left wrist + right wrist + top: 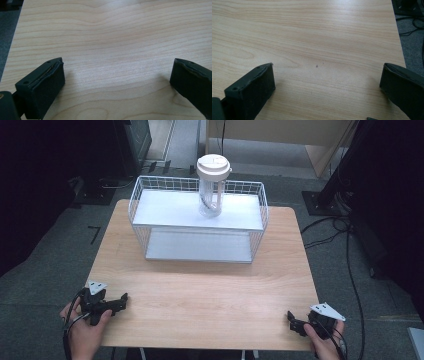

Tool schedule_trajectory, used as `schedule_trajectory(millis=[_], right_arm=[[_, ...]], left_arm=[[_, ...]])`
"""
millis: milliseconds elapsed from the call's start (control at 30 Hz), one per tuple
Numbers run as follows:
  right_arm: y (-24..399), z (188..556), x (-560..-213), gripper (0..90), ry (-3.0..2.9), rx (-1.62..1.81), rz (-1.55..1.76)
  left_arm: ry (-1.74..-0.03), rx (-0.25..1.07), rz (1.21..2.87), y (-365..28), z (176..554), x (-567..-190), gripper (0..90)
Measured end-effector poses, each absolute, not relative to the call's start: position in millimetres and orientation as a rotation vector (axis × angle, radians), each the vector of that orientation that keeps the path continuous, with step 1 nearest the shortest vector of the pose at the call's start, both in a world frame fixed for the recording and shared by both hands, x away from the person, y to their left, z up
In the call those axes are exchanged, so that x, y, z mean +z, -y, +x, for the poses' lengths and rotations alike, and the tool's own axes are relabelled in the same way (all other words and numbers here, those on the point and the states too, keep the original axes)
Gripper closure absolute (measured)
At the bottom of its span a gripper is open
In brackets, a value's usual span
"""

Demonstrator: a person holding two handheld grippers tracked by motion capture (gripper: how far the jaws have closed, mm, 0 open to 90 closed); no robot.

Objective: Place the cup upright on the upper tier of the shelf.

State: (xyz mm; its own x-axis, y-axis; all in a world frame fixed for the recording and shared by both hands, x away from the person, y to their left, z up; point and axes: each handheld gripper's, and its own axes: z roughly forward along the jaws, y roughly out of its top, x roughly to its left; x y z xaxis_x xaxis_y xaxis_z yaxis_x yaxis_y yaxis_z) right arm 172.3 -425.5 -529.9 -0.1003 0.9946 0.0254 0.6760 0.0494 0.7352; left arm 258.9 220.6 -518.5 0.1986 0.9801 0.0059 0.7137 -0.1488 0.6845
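Note:
My left gripper (pixel 114 301) rests low over the near left corner of the wooden table (pixel 200 290), held in a hand. In the left gripper view it (pixel 117 65) is open, its jaws wide apart with bare wood between them. My right gripper (pixel 296 324) sits at the near right corner, also in a hand. The right gripper view shows it (pixel 327 67) open too, with nothing between the jaws. At the far side stands a white wire rack (pixel 137 205) with two shelves. A clear tumbler with a white lid (pixel 212 190) stands upright on its upper shelf.
The table's right edge and grey floor (pixel 412 45) lie just beyond my right gripper. Black cables (pixel 350 270) run over the floor on the right. Dark stands and equipment (pixel 100 185) sit behind the table's far left corner. A tiny dark speck (pixel 316 66) marks the wood.

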Motion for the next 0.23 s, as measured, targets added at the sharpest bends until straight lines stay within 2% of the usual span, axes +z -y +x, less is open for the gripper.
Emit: schedule_trajectory(millis=[233], right_arm=[[424.9,171.9,-530.4,0.0,-1.819,0.831,1.676]], left_arm=[[-1.573,0.631,1.930,-220.4,258.9,-518.6,0.0]])
